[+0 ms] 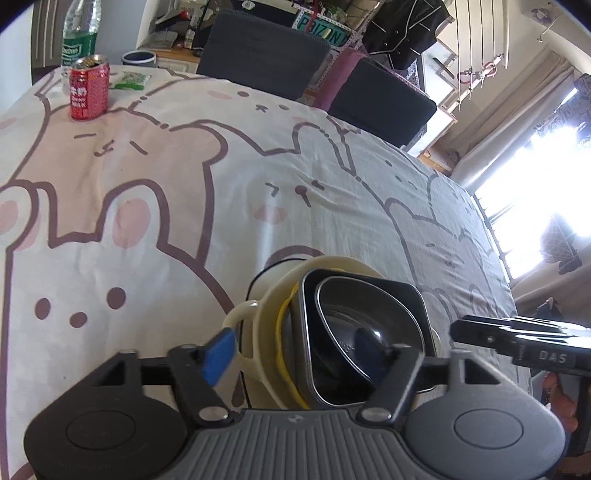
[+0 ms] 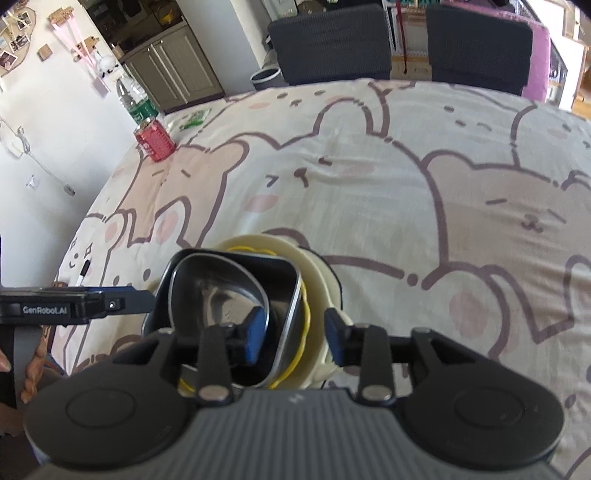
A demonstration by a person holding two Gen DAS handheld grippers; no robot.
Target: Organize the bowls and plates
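With the nested stack (image 1: pixel 332 332) sitting on the table (image 1: pixel 184 206) right under both wrists, my left hand-held gripper (image 1: pixel 310 356) straddles its left rim, released — my right hand-held gripper (image 2: pixel 295 334) straddles the opposite rim, released, equally near.

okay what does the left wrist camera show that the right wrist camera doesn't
Only the left wrist view shows the bright window, the drying rack and dark clothing hanging above.

Only the right wrist view shows the white wall with pinned photos, a cable, cupboard doors and a marker pen on the cloth.

Both show the stacked bowls, the red can, the water bottle, two dark chairs and the bear-print tablecloth.
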